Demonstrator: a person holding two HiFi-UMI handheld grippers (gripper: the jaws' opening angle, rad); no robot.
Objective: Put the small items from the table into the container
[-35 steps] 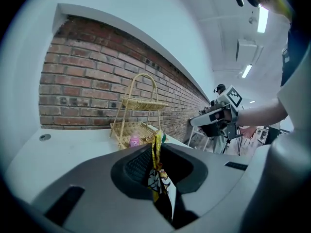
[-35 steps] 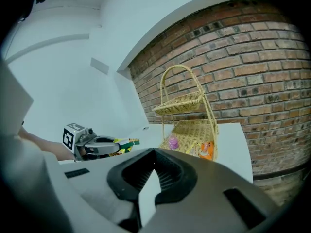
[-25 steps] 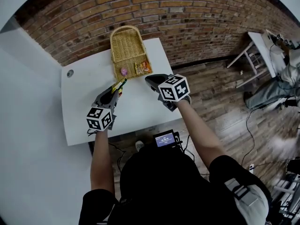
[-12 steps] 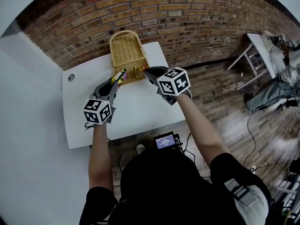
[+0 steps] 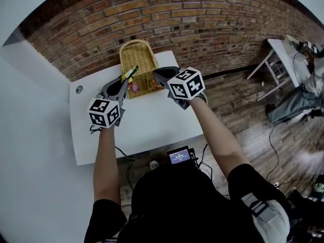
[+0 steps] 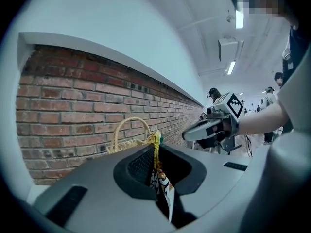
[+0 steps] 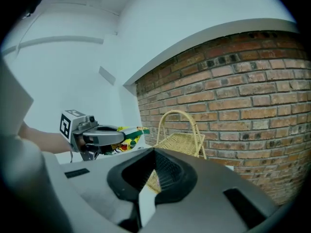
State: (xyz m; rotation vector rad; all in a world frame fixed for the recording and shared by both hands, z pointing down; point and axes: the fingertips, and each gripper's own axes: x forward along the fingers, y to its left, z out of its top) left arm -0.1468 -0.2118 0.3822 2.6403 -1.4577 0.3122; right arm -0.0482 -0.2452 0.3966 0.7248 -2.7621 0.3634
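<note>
In the head view the wicker basket (image 5: 135, 52) stands at the upper centre of the frame, at the far edge of the white table (image 5: 147, 120) and close to the brick wall (image 5: 202, 19). Both tools are held up side by side in front of its near, open end. The left gripper (image 5: 124, 81), just left of centre, is clamped on a snack packet (image 5: 131, 73) printed in yellow and green. The packet juts out past the jaw tips toward the top of the frame, so its free end overlaps the basket's near left corner. In the left gripper view the packet stands on edge in the narrow slot between the two pads, pinched from both sides. Its upper end rises above the jaws in front of the basket's arched handle, and its lower end hangs down toward the bottom of the frame. The right gripper (image 5: 158, 74) sits just right of the basket's near corner, with its jaws drawn together. In its own view a thin pale sliver shows low in the slot between them. It may be something thin pinched there or only the white table seen through the gap; the view does not settle it. Inside the basket, near its front lip and between the two tools, lies a small pink item (image 5: 134, 87). A patch of orange shows just right of it, mostly hidden behind the right gripper.
</note>
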